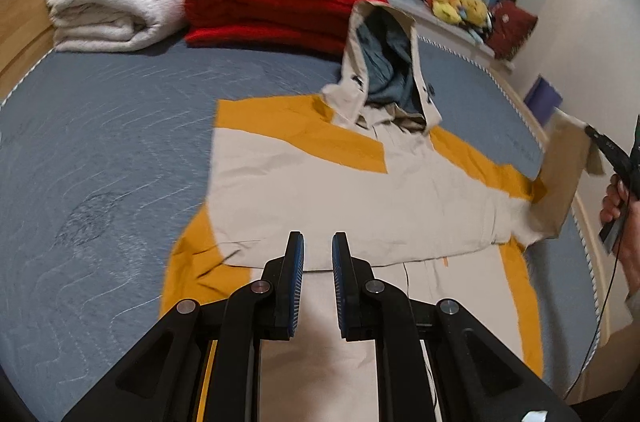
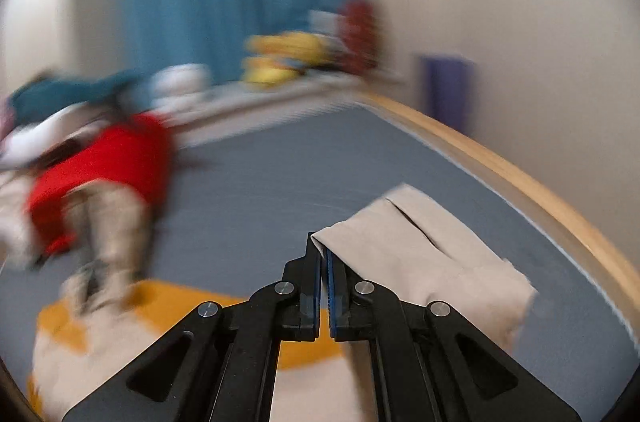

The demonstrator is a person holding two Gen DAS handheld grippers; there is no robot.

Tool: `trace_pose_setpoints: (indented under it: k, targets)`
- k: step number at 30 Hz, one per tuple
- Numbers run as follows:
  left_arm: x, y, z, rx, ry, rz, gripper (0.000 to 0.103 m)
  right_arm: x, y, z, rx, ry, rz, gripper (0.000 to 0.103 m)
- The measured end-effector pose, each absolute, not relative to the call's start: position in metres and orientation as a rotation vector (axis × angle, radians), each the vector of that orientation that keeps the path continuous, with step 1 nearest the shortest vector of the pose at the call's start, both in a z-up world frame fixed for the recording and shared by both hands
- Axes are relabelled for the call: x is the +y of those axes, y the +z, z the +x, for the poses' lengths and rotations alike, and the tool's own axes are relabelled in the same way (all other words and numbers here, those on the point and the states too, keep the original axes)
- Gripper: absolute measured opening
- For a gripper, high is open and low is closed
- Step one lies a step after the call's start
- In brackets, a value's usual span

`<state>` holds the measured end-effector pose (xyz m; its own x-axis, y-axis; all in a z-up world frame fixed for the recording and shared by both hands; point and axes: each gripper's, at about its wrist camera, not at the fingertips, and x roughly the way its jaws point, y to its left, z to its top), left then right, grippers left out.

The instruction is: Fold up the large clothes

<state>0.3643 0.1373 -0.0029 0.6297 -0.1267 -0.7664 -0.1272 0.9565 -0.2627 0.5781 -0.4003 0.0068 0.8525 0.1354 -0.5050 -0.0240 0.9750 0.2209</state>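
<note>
A beige and mustard hooded jacket (image 1: 360, 190) lies spread flat on the grey-blue bed (image 1: 100, 142), its hood (image 1: 384, 62) pointing to the far end. My left gripper (image 1: 318, 242) hovers over the jacket's lower middle, its pads a narrow gap apart with nothing between them. The jacket's right sleeve (image 1: 560, 174) is lifted off the bed at the far right. My right gripper (image 2: 323, 246) is shut on the cuff end of that sleeve (image 2: 420, 254), and beige cloth drapes over its right finger. In the left wrist view the right gripper (image 1: 590, 131) shows at the right edge, held by a hand (image 1: 616, 198).
A folded red blanket (image 1: 272, 6) and a rolled white blanket (image 1: 116, 2) are stacked at the bed's far end, with pillows on top. Yellow plush toys (image 1: 460, 2) sit by the teal curtain. A wooden bed frame (image 2: 520, 182) and the wall run along the right side.
</note>
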Motion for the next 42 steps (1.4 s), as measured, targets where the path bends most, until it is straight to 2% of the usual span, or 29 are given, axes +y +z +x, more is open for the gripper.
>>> trace_pose_setpoints:
  k: [3, 6, 10, 12, 14, 17, 20, 23, 25, 27, 32, 38, 42]
  targets:
    - [0.153, 0.000, 0.355, 0.898, 0.002, -0.326, 0.013, -0.277, 0.034, 0.556, 0.526, 0.315, 0.164, 0.003]
    - [0.170, 0.000, 0.346, 0.908, 0.013, -0.340, 0.013, -0.164, 0.029, 0.534, 0.567, 0.492, 0.144, 0.003]
    - [0.193, -0.003, 0.343, 0.924, 0.031, -0.408, 0.013, -0.030, -0.028, 0.497, 0.750, 0.662, 0.070, 0.007]
    - [0.201, -0.004, 0.344, 0.937, 0.023, -0.449, 0.013, 0.015, -0.065, 0.483, 0.900, 0.709, 0.014, 0.013]
    - [0.205, -0.005, 0.346, 0.948, 0.014, -0.467, 0.013, 0.038, -0.090, 0.469, 0.994, 0.681, -0.056, 0.014]
    - [0.204, -0.004, 0.347, 0.946, 0.014, -0.464, 0.013, 0.027, -0.090, 0.449, 1.032, 0.651, -0.065, 0.014]
    - [0.195, -0.004, 0.351, 0.945, 0.001, -0.459, 0.013, -0.023, -0.058, 0.431, 0.967, 0.619, -0.062, 0.016]
    - [0.182, -0.009, 0.356, 0.948, -0.010, -0.442, 0.013, -0.079, -0.024, 0.420, 0.894, 0.549, -0.006, 0.025]
    - [0.168, -0.015, 0.361, 0.953, -0.019, -0.423, 0.013, -0.122, -0.001, 0.409, 0.841, 0.472, 0.046, 0.038]
    - [0.155, -0.020, 0.365, 0.951, -0.022, -0.403, 0.013, -0.162, 0.011, 0.398, 0.795, 0.407, 0.094, 0.041]
    - [0.115, -0.031, 0.372, 0.920, -0.041, -0.328, 0.010, -0.219, -0.001, 0.397, 0.798, 0.276, 0.182, 0.041]
    - [0.054, -0.050, 0.388, 0.902, -0.113, -0.181, 0.010, -0.241, -0.010, 0.427, 0.858, 0.234, 0.277, 0.041]
    - [0.023, -0.076, 0.427, 0.933, -0.099, -0.193, 0.013, -0.245, -0.017, 0.442, 0.885, 0.244, 0.323, 0.041]
